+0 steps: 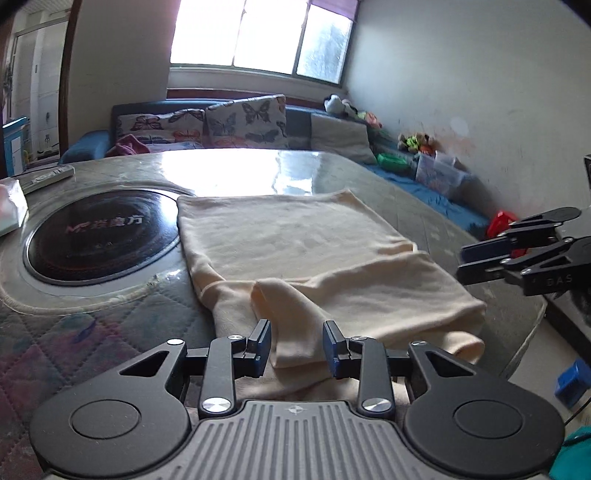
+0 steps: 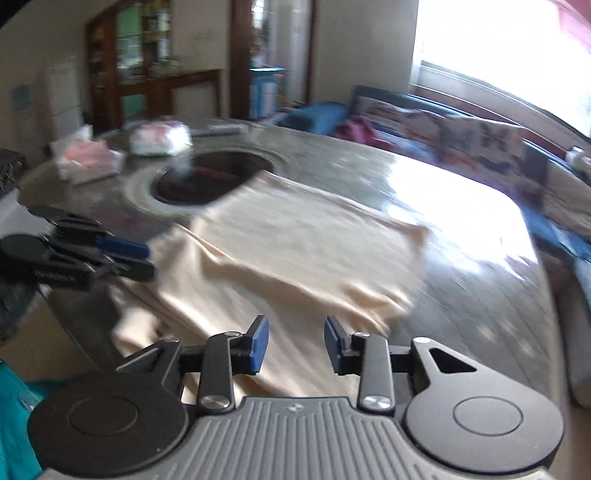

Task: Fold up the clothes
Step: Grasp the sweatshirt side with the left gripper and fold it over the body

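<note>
Indoors, glossy table [image 1: 236,166], sofa [image 1: 303,122], window [image 1: 258,33]

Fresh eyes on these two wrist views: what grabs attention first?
The cream garment dominates, spread across the middle of the round table with its near part bunched and hanging over the table's near edge. Left of it, a round black cooktop is set into the tabletop. Both the left gripper and right gripper stand open over the near cloth, gripping nothing.
</note>
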